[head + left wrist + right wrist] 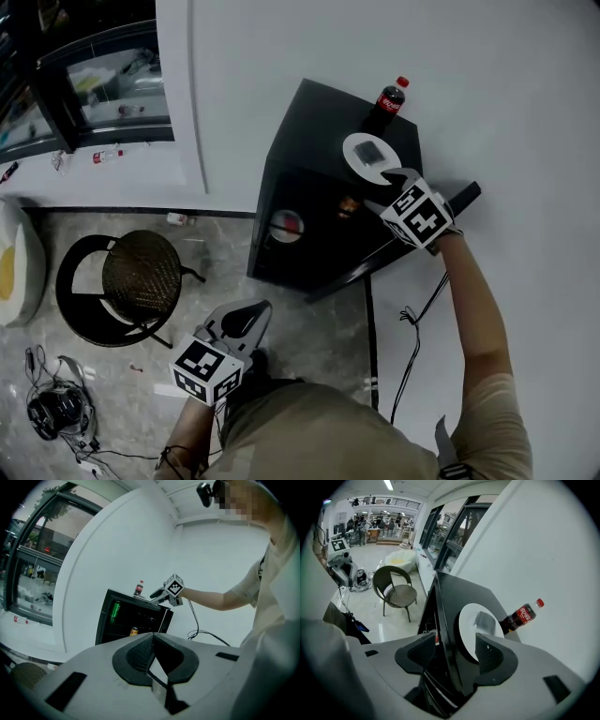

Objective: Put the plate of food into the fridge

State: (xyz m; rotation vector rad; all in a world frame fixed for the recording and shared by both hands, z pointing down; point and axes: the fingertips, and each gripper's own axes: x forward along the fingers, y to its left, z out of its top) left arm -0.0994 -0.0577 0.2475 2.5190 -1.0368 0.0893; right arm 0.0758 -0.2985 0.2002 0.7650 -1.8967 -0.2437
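Note:
A white plate point(368, 156) with a dark piece of food lies on top of the black mini fridge point(309, 225), beside a cola bottle point(389, 101). The fridge door point(403, 242) stands open to the right. My right gripper point(389, 189) is at the plate's near rim, open. In the right gripper view the plate point(474, 625) shows past its fingers point(493, 654), and the fridge's top front edge runs between them; the right gripper point(454, 654) grips nothing. My left gripper point(246, 321) hangs low over the floor, shut and empty. From the left gripper point(152, 657) the fridge point(126, 618) is seen with cans inside.
A round wicker chair point(141, 277) stands left of the fridge. Headphones and cables point(56, 408) lie on the floor at the lower left, and a black cable point(412, 319) trails right of the door. A pale beanbag point(14, 267) sits at the far left.

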